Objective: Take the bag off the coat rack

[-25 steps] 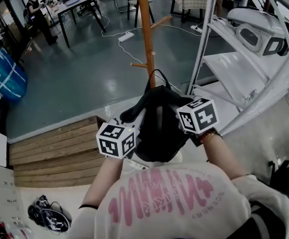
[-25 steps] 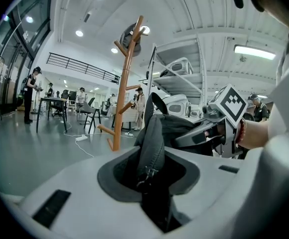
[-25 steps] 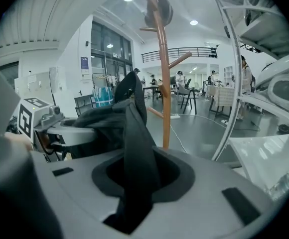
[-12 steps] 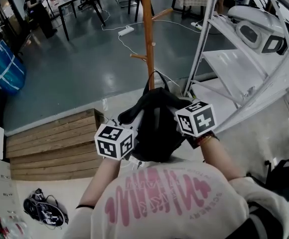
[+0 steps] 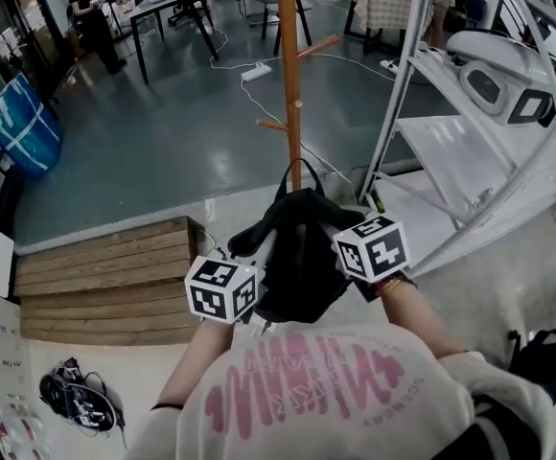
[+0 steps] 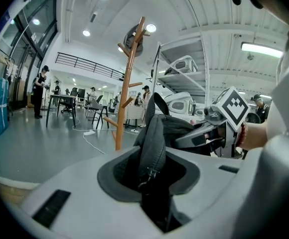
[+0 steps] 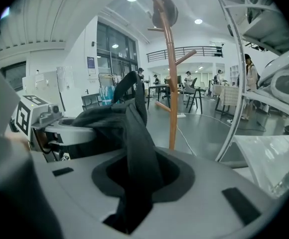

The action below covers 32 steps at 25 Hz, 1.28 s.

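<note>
A black bag (image 5: 302, 257) hangs in the air between my two grippers, off the wooden coat rack (image 5: 290, 84), which stands just beyond it. My left gripper (image 5: 257, 274) is shut on a zippered fold of the bag (image 6: 152, 143), which runs down between the jaws (image 6: 152, 183). My right gripper (image 5: 343, 257) is shut on another black fold (image 7: 134, 133) that drops into its jaw gap (image 7: 134, 188). In each gripper view the other gripper shows beside the bag. The rack's pole (image 6: 126, 93) (image 7: 172, 83) stands bare at this height, with a dark thing at its top.
A white metal shelf unit (image 5: 470, 113) stands close on the right. Wooden steps (image 5: 105, 281) lie to the left, with a tangle of cables (image 5: 77, 405) below them. Farther off are a power strip (image 5: 256, 70), a blue bag (image 5: 19, 137), a table (image 5: 168, 3) and people.
Both grippers keep their hold on the bag. The two marker cubes and the bag have drifted slightly, and the head view has tipped up a little.
</note>
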Motion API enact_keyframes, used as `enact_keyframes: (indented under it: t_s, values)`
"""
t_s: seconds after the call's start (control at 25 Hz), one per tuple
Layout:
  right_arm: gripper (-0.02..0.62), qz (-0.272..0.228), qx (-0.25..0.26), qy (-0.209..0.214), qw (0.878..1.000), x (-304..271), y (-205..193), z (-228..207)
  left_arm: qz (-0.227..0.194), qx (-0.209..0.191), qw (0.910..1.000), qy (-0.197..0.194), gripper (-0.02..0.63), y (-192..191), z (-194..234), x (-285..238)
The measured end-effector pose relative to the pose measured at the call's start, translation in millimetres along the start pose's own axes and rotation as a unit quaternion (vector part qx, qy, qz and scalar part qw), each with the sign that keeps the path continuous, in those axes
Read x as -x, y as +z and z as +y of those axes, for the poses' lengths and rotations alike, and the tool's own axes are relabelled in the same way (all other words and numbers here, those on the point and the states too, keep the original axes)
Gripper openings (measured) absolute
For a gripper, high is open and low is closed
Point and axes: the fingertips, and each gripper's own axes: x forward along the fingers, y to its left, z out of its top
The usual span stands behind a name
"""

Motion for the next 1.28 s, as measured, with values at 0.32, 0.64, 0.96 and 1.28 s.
enact_keyframes:
  t_s: [0.32,0.64,0.96,1.28]
  values:
    - [0.091,0.003,0.005,0.027,1.0,15,-19,-8,0.004,-0.011,0.9998,0.018,0.084,-11,-22,-4]
    - [0.089,0.028,0.005,0.036,0.999,23,-40,-23,0.023,0.01,0.9995,0.018,0.084,-27,-41,-15]
    - [0.089,0.05,0.002,0.046,0.998,21,-65,-22,0.04,0.037,0.9983,0.02,0.084,-52,-51,-16]
    - [0.089,0.069,-0.005,0.054,0.996,25,-89,-22,0.052,0.047,0.9972,0.025,0.086,-71,-64,-15]
